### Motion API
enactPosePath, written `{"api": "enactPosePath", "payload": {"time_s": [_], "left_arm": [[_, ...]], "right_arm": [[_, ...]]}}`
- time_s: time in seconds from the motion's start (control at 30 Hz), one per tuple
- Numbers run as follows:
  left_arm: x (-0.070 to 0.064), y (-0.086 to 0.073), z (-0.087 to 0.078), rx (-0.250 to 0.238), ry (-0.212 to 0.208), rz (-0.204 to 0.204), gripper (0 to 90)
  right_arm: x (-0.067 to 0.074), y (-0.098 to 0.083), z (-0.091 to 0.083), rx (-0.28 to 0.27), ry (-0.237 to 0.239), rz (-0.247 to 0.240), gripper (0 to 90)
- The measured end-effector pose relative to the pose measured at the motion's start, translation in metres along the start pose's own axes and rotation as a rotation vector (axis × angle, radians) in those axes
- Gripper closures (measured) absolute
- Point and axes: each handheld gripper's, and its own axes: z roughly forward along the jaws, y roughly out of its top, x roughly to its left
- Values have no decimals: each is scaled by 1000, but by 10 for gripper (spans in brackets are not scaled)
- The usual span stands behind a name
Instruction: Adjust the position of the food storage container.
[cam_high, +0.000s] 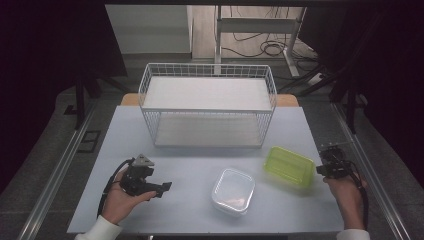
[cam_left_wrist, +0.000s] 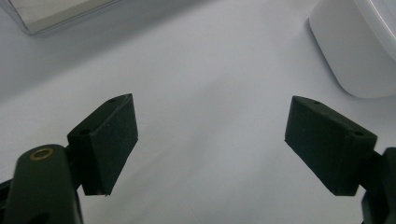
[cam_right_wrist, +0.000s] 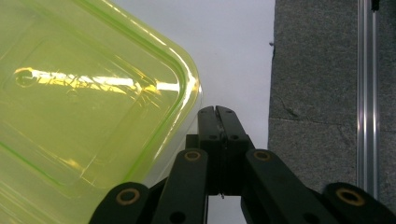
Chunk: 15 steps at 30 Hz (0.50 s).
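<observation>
Two boxes on the table, both my grippers idle beside them

My left gripper (cam_high: 167, 187) rests low near the table (cam_high: 190, 165) front, jaws spread wide with nothing between them, the clear box (cam_high: 233, 191) just off to its right. My right gripper (cam_high: 320, 170) has its jaws pressed together on nothing, tips just beside the green box's (cam_high: 289, 165) right rim; I cannot tell whether they touch it. A white wire rack (cam_high: 207, 105) stands behind, well apart from both boxes
</observation>
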Motion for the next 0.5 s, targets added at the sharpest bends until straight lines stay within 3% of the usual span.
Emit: {"api": "enactPosePath", "payload": {"time_s": [0.17, 0.5], "left_arm": [[0, 0, 1, 2, 2, 1, 166], [-1, -1, 1, 7, 1, 10, 164]], "right_arm": [[5, 6, 4, -10, 8, -10, 894], [29, 10, 6, -15, 62, -47, 895]]}}
